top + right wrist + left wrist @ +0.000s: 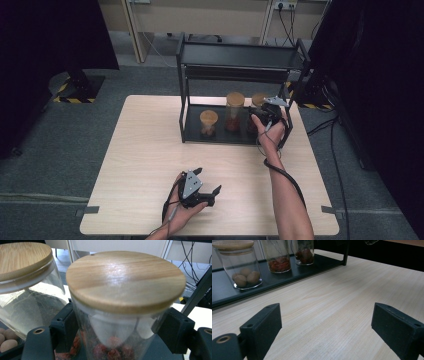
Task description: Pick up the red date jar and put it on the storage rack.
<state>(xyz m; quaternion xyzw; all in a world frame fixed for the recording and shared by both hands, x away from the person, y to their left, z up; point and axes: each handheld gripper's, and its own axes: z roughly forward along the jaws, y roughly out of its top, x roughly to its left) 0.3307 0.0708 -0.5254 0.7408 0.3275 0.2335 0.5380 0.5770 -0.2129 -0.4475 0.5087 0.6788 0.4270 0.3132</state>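
Observation:
Three glass jars with wooden lids stand on the lower shelf of a black rack (240,62). The rightmost jar (125,280), which holds dark red fruit, sits between the jaws of my right gripper (120,322), and both pads press its glass sides. In the high view this jar (258,100) is partly hidden by that gripper (262,117) and the hand. The middle jar (234,111) holds red berries; the short left jar (208,122) holds round brown nuts. My left gripper (210,180) rests near the table's front edge, jaws wide open on nothing (327,322).
The light wooden table (150,150) carries the rack at its back right. The rack's upper shelf (240,52) overhangs the jars, and its corner posts (182,100) frame them. Dark screens stand at both sides, with cables on the floor at the right.

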